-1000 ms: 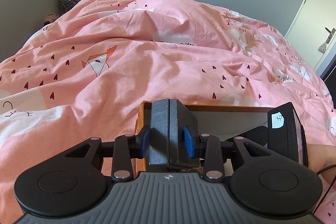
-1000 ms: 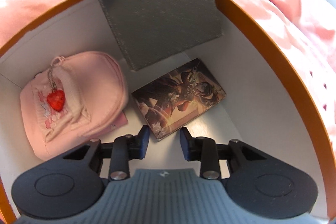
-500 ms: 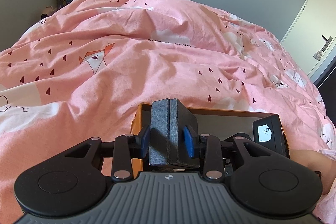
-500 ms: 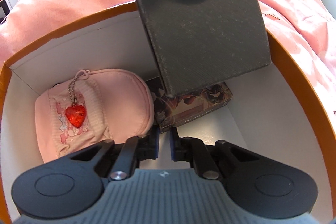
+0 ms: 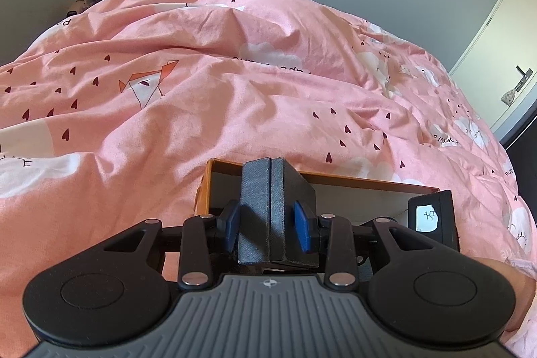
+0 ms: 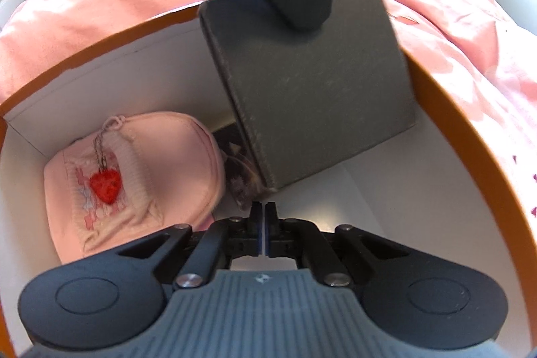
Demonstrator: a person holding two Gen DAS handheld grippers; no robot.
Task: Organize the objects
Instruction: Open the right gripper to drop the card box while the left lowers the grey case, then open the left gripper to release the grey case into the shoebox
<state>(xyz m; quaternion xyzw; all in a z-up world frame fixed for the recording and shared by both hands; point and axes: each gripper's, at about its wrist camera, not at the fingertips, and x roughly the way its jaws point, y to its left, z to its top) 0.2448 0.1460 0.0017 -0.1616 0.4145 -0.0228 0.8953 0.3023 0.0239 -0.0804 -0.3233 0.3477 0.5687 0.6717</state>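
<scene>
Now the left gripper (image 5: 268, 228), clamped on the dark case (image 6: 312, 83), hangs it centre-frame over the orange box (image 6: 470, 136); the right gripper (image 6: 263, 232) has just closed empty. Next: lower it beside the pink pouch (image 6: 134, 176).

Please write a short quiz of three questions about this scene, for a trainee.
1. True or false: the left tool grips a dark case.
2. What hangs on the pink pouch? A) red heart charm B) key C) bell
3. Fill in: the right tool is ____, with nothing between its pads.

Key
1. True; the case hangs over the orange-rimmed box.
2. A; the charm hangs on a chain.
3. Shut; its jaws have just been closing.
</scene>
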